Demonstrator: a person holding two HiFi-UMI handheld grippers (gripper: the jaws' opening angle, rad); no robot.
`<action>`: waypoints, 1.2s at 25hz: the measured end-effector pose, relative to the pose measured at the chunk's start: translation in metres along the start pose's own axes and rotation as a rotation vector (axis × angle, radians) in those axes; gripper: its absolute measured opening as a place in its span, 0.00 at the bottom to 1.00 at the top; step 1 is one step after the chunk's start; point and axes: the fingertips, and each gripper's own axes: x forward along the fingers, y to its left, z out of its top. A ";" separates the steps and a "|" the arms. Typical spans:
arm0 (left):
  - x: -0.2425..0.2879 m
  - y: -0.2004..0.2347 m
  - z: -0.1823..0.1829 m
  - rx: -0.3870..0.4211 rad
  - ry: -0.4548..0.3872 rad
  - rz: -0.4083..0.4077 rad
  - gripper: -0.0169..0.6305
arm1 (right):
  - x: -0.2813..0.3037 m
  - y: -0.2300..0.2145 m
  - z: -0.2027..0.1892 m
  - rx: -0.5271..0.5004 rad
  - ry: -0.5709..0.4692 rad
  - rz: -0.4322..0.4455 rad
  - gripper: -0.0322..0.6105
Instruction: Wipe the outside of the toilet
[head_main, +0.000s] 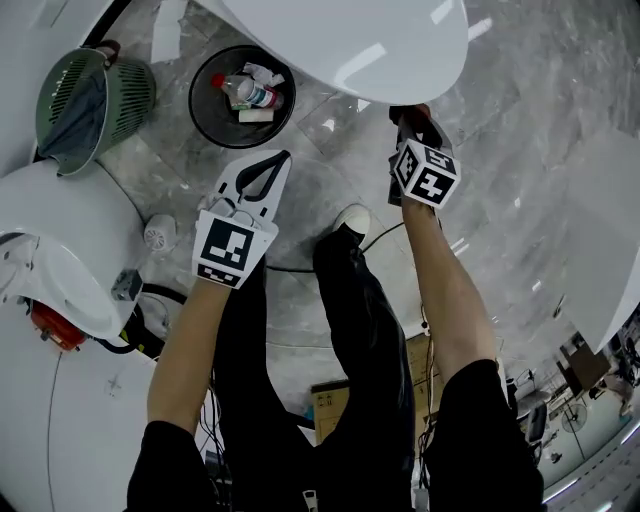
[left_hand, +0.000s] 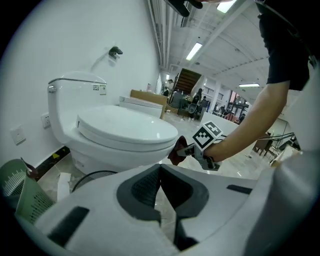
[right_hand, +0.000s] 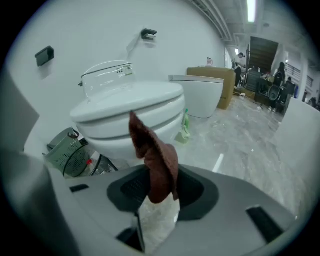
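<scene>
The white toilet (head_main: 370, 40) fills the top of the head view, lid down; it also shows in the left gripper view (left_hand: 120, 131) and the right gripper view (right_hand: 130, 110). My right gripper (head_main: 408, 116) is shut on a dark red cloth (right_hand: 152, 160), held up close to the bowl's front under the rim. From the left gripper view that cloth (left_hand: 176, 152) touches or nearly touches the bowl below the seat edge. My left gripper (head_main: 280, 160) hangs over the floor to the left of the bowl, shut with nothing between its pads (left_hand: 145, 187).
A black waste bin (head_main: 205, 120) with a bottle and litter stands left of the toilet, a green basket (head_main: 90, 100) further left. Another white fixture (head_main: 60, 240) fills the left side. A green bottle (right_hand: 185, 127) stands by the base. The person's shoe (head_main: 352, 218) and a cable lie below.
</scene>
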 end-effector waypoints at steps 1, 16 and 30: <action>0.000 -0.006 0.005 -0.003 -0.001 0.010 0.02 | -0.006 -0.007 0.002 -0.003 0.003 0.008 0.26; -0.090 -0.104 0.168 -0.073 -0.040 0.198 0.02 | -0.238 0.017 0.100 -0.156 -0.056 0.329 0.27; -0.214 -0.135 0.380 0.078 -0.228 0.249 0.02 | -0.450 0.064 0.296 -0.145 -0.321 0.411 0.27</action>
